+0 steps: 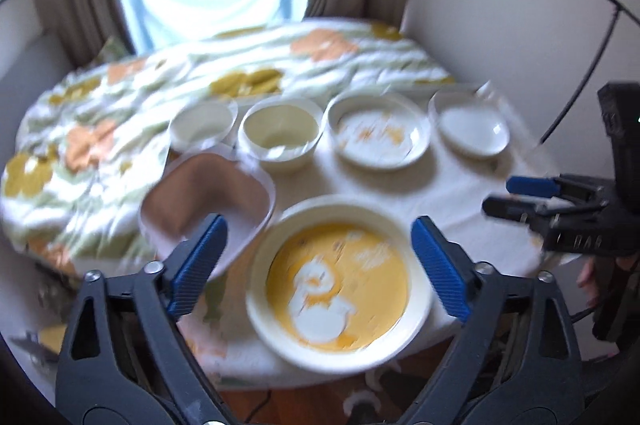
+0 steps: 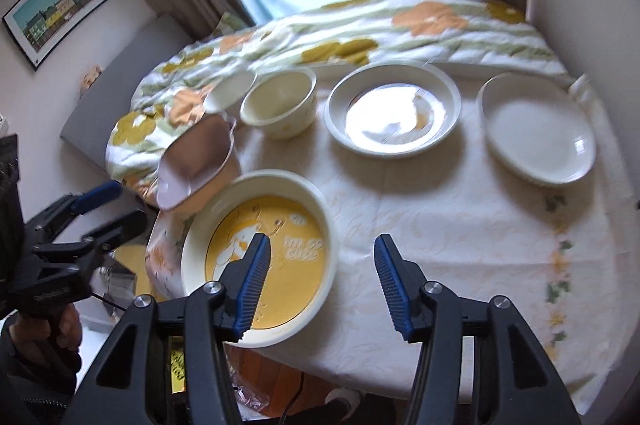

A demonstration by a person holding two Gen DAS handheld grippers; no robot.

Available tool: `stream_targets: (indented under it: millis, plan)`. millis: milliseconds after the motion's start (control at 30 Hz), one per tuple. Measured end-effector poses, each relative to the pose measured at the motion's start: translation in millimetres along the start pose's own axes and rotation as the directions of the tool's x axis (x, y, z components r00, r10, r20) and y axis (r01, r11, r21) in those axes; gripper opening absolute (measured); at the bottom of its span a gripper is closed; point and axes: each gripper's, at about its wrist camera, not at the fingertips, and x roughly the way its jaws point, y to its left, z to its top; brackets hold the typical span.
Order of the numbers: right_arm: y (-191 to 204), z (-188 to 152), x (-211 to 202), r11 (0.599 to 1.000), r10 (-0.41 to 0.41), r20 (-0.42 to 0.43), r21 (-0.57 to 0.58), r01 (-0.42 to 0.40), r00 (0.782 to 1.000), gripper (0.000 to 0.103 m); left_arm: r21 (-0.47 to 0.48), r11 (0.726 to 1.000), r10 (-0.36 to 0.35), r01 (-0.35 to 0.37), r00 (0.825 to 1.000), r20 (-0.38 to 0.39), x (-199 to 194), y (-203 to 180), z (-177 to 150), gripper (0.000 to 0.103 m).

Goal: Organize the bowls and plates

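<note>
Both pairs of jaws stand wide apart and hold nothing: the left gripper (image 1: 320,265) hovers with its blue pads (image 1: 198,265) flanking the yellow duck plate (image 1: 338,289), and the right gripper (image 2: 322,285) hangs over the same plate's right rim, one pad above its yellow centre, the other over bare tablecloth (image 2: 460,225). That plate sits nearest, at the table's front edge, its rim apparently reaching a little past it. Just beside it to the left lies a pink square dish (image 1: 208,201), tilted up on the bunched floral cloth (image 1: 100,129). Farther back runs a row — a small white bowl (image 1: 202,125), a cream bowl (image 1: 280,133), a deep plate with a faint print (image 1: 378,133), and a plain white plate (image 1: 472,125) at the far right, each apart from its neighbour. Everything looks stiff and glazed, probably ceramic or melamine, so likely slick under the pads and liable to chip if knocked; the duck plate seems light enough for one gripper. Its raised rim is the sensible hold — one finger inside, one outside, near the front where the overhang gives clearance beneath. Motion blur in the left view hides finer detail.
</note>
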Motion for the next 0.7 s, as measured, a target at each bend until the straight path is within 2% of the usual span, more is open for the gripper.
stream_targets:
  millis: [33, 67, 133, 200, 333, 467, 567, 633, 700]
  plan:
    - [-5, 1, -9, 0.999, -0.041, 0.021, 0.017, 0.041, 0.999, 0.096, 0.025, 0.999, -0.028, 0.027, 0.999, 0.038, -4, -8, 13, 0.103]
    - [-10, 2, -19, 0.996, -0.076, 0.05, 0.039, 0.074, 0.996, 0.103, 0.053, 0.997, -0.06, 0.056, 0.996, 0.066, -5, -15, 24, 0.103]
    - [-22, 1, -39, 0.992, -0.111, 0.098, 0.069, 0.105, 0.989, 0.103, 0.112, 0.988, -0.113, 0.104, 0.99, 0.083, 0, -34, 48, 0.103]
    - [-34, 0, -53, 0.984, -0.16, 0.108, 0.098, 0.15, 0.981, 0.103, 0.164, 0.976, -0.158, 0.143, 0.984, 0.078, 10, -52, 71, 0.103]
    - [-67, 1, -82, 0.961, -0.242, 0.108, 0.166, 0.223, 0.964, 0.103, 0.221, 0.943, -0.258, 0.247, 0.966, 0.021, 37, -89, 115, 0.103]
    - [-101, 8, -99, 0.93, -0.315, 0.117, 0.234, 0.282, 0.942, 0.103, 0.213, 0.937, -0.272, 0.277, 0.961, -0.053, 77, -118, 148, 0.103]
    - [-125, 16, -104, 0.921, -0.322, 0.141, 0.276, 0.275, 0.936, 0.103, 0.216, 0.922, -0.303, 0.322, 0.946, -0.117, 113, -139, 167, 0.103]
    - [-143, 23, -101, 0.907, -0.346, 0.147, 0.305, 0.29, 0.927, 0.103, 0.23, 0.919, -0.29, 0.32, 0.945, -0.153, 139, -153, 176, 0.103]
    - [-160, 30, -95, 0.899, -0.339, 0.139, 0.339, 0.277, 0.93, 0.103, 0.235, 0.918, -0.279, 0.319, 0.942, -0.188, 166, -163, 184, 0.103]
